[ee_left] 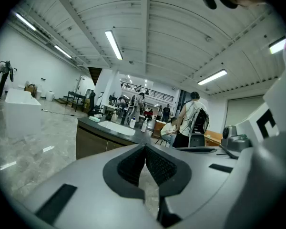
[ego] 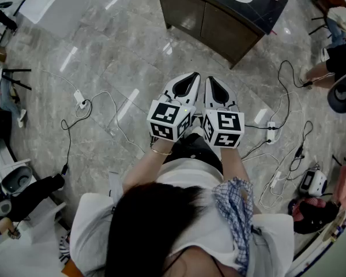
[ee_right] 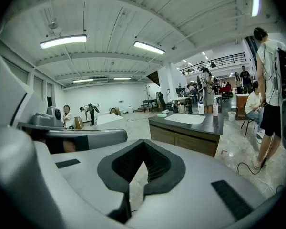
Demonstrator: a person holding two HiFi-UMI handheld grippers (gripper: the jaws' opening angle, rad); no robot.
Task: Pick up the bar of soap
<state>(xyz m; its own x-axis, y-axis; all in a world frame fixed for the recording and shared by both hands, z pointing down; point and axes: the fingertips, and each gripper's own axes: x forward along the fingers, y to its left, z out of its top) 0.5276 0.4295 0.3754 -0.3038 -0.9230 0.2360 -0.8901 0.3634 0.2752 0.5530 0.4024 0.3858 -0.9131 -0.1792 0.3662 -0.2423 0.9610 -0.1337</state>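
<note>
Fingers on your left gripper (ego: 190, 77) and right gripper (ego: 211, 81) are pressing fully together, gripping nothing, as you are holding both side by side above the floor (ego: 104, 74); the bar of soap (ee_right: 162, 115) is lying well ahead on the desk (ee_right: 213, 126), beside the sink (ee_right: 186, 119).

- We look steeply down from overhead on the left hand-held gripper (ego: 190, 77) and the right hand-held gripper (ego: 212, 81).
- Both gripper views face forward along their jaws; all three views share the desk (ego: 187, 11) ahead.

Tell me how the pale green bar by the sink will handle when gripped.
Pale green bar looks flat and rigid, so probably won't flop or roll. Beside the sink, it may be wet and slippery; too small to confirm.
</note>
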